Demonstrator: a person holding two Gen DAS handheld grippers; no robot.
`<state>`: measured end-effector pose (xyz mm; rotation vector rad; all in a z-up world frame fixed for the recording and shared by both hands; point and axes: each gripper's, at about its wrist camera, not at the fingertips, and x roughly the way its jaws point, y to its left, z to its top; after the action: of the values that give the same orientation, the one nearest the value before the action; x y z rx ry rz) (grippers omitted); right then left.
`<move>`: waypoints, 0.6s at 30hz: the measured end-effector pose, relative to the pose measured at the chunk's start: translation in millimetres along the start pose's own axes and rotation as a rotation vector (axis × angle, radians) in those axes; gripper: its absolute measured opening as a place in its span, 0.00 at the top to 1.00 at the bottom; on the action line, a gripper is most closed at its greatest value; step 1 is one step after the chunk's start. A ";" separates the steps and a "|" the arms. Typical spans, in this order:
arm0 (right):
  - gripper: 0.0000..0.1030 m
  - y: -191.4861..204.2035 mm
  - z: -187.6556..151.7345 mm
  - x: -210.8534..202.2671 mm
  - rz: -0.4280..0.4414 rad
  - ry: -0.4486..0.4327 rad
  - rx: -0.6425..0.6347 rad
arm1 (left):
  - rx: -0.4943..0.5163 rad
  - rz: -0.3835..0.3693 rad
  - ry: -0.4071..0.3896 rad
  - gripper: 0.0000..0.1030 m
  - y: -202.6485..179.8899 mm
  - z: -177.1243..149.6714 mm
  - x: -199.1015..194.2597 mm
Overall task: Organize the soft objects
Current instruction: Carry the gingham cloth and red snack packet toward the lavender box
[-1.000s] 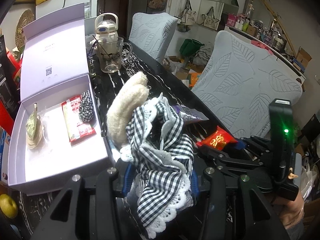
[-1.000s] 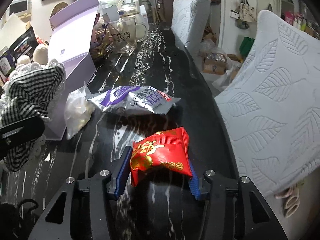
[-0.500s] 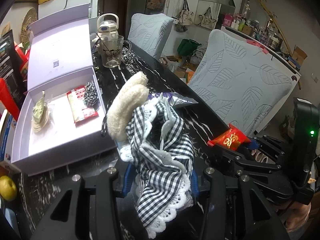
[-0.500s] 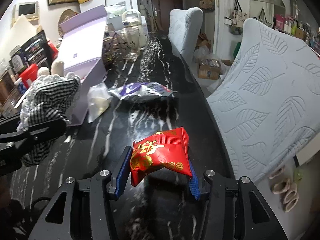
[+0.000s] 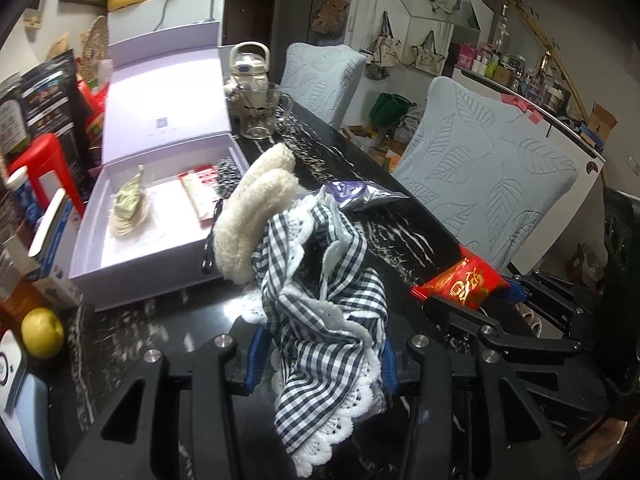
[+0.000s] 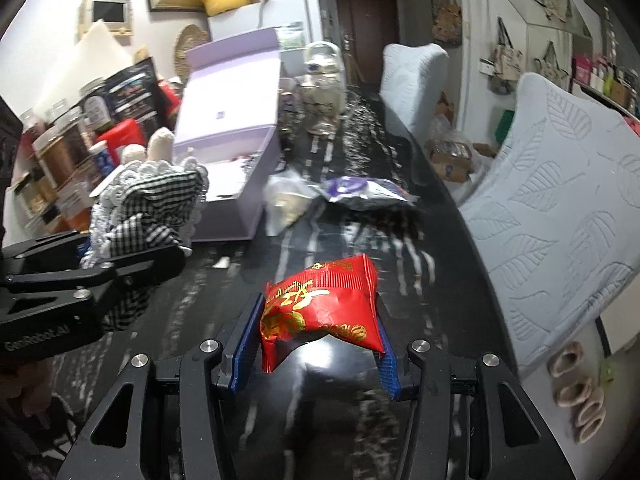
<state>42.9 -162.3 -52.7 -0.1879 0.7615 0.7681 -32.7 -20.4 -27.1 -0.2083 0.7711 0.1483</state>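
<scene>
My left gripper (image 5: 320,360) is shut on a black-and-white checked cloth with lace trim (image 5: 324,312), bunched with a cream fuzzy piece (image 5: 256,216), held above the black marble table (image 5: 400,240). My right gripper (image 6: 316,340) is shut on a red snack packet (image 6: 320,308), lifted off the table. The packet (image 5: 460,284) also shows in the left wrist view, at the right. An open lavender box (image 5: 160,276) sits ahead on the left with a few small items inside. In the right wrist view, the cloth (image 6: 152,200) is at the left.
A purple-and-silver packet (image 6: 364,194) and a clear bag (image 6: 284,204) lie beside the box (image 6: 224,216). A glass pitcher (image 5: 258,112) stands farther back. Grey padded chairs (image 5: 488,184) line the table's right edge. A yellow fruit (image 5: 42,332) lies near left.
Both grippers have drawn back from the box and risen a little, each keeping its hold. The box and the packets on the table now look farther away.
</scene>
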 end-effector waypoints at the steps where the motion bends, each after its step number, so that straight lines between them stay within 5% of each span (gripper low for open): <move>1: 0.52 7.2 0.8 -2.0 0.010 -0.007 -0.013 | -0.005 0.004 -0.005 0.57 3.2 -2.1 -4.1; 18: 0.52 89.4 29.8 -20.0 0.121 -0.110 -0.165 | -0.063 0.076 -0.131 0.57 56.9 -3.9 -63.7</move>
<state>-11.5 -96.9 -7.5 -0.2475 0.6088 0.9493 -92.3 30.2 7.5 -0.2265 0.6443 0.2563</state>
